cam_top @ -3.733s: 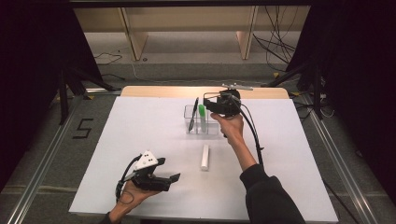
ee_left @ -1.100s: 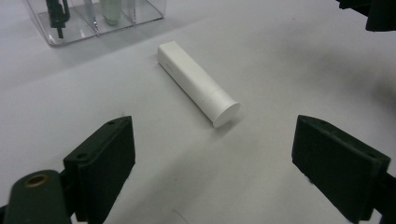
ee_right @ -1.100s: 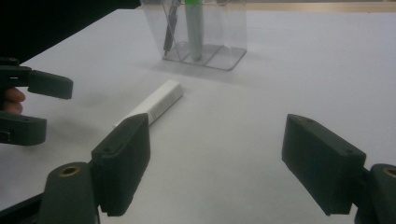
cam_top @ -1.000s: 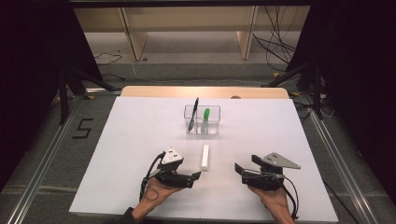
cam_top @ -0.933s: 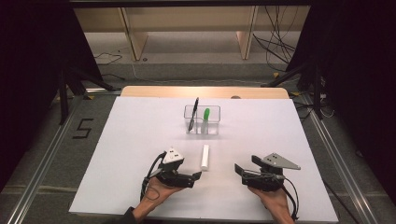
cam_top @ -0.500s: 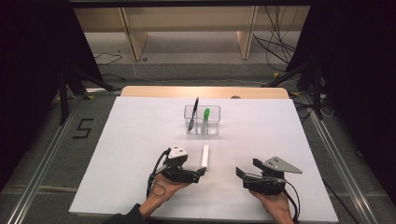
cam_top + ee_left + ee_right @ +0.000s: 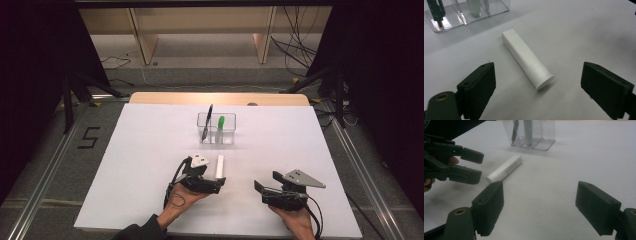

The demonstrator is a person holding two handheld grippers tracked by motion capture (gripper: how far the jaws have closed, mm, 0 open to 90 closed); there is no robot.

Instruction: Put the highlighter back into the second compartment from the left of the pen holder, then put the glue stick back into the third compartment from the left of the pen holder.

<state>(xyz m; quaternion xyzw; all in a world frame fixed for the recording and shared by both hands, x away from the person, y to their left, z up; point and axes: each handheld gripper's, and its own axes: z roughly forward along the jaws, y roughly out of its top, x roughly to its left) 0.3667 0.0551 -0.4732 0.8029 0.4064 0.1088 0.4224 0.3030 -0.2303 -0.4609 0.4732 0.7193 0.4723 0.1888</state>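
A white capped tube (image 7: pixel 220 165) lies flat on the white table (image 7: pixel 125 150) in front of a clear organiser box (image 7: pixel 216 129). A black pen (image 7: pixel 207 120) and a green marker (image 7: pixel 220 122) stand in the box. My left gripper (image 7: pixel 219 184) is open at the tube's near end. In the left gripper view the tube (image 7: pixel 526 57) lies between and just beyond the jaws of the left gripper (image 7: pixel 539 87), not touched. My right gripper (image 7: pixel 257 187) is open and empty, to the right of the tube. In the right gripper view the right gripper (image 7: pixel 539 207) faces the tube (image 7: pixel 505 168) and the left gripper (image 7: pixel 482 166).
A wooden strip (image 7: pixel 220 98) borders the table's far edge. Metal floor rails (image 7: pixel 45 170) run along both sides, with a "5" mark (image 7: pixel 87 137) on the floor at left. Shelving and cables stand beyond the table.
The left gripper has moved forward and right until its open jaws reach the tube's near end. The right gripper came back from the box earlier and has since barely moved.
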